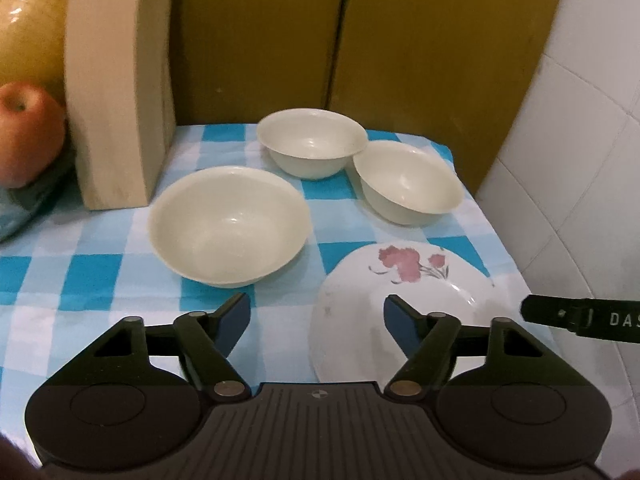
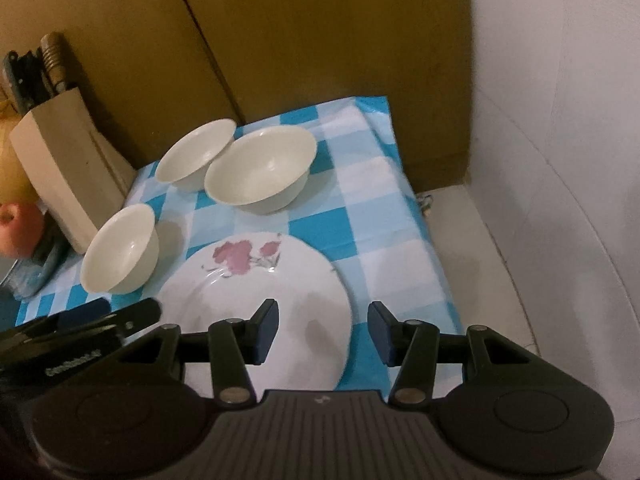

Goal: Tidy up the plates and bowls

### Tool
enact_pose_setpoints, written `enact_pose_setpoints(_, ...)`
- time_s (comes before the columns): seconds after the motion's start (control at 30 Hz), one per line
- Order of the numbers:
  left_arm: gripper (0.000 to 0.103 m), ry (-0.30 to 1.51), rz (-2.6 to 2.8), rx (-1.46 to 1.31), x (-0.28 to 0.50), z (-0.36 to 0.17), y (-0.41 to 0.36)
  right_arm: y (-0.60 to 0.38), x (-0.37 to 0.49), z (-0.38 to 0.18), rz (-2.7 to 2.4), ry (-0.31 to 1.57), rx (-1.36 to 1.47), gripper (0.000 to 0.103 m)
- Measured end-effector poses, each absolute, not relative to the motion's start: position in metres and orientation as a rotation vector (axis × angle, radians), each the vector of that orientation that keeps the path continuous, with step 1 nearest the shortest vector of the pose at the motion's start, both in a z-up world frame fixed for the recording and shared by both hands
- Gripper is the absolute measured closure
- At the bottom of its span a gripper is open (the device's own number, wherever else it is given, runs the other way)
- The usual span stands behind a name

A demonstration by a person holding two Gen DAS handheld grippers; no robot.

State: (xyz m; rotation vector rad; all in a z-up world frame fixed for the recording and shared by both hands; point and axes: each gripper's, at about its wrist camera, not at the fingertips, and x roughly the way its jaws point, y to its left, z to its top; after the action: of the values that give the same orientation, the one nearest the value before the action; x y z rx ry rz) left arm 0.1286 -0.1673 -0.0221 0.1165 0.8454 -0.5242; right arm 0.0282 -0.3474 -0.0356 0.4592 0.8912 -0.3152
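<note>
both grippers hang spread wide and empty above the near edge of the checked worktop (image 1: 96, 276). the left gripper (image 1: 317, 312) sits between the nearest cream bowl (image 1: 230, 224) and the flowered plate (image 1: 404, 300); the right gripper (image 2: 323, 330) straddles that plate's right rim (image 2: 347, 312). two more cream bowls, the back bowl (image 1: 312, 142) and the right-hand bowl (image 1: 408, 182), sit just beside each other near the cardboard wall. nothing is stacked yet. to start well, i judge the right gripper should slip one finger under the plate's rim and pinch firmly, since glazed ceramic likely slides; the bowls look the same size and should nest. keep clear of the knife block (image 1: 120, 92).
</note>
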Motion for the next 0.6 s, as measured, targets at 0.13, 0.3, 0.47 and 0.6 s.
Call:
enact_pose_setpoints(0.13, 0.025, 0.841, -0.538, 0.139, 0.127, -0.025, -0.176, -0.345, 0.031, -0.038, -0.302, 0.897, 0.456, 0.059)
enact_pose_setpoints(0.3, 0.025, 0.838, -0.541, 0.184, 0.125, -0.032, -0.183, -0.349, 0.03, -0.049, -0.303, 0.934, 0.492, 0.059)
enact_pose_setpoints(0.47, 0.027, 0.866, -0.545, 0.203, 0.125, -0.04, -0.187, -0.345, 0.033, -0.055, -0.284, 0.957, 0.512, 0.059)
enact_pose_setpoints(0.6, 0.037, 0.888, -0.544, 0.191, 0.127, -0.043, -0.186, -0.341, 0.035, -0.056, -0.287, 0.962, 0.493, 0.059)
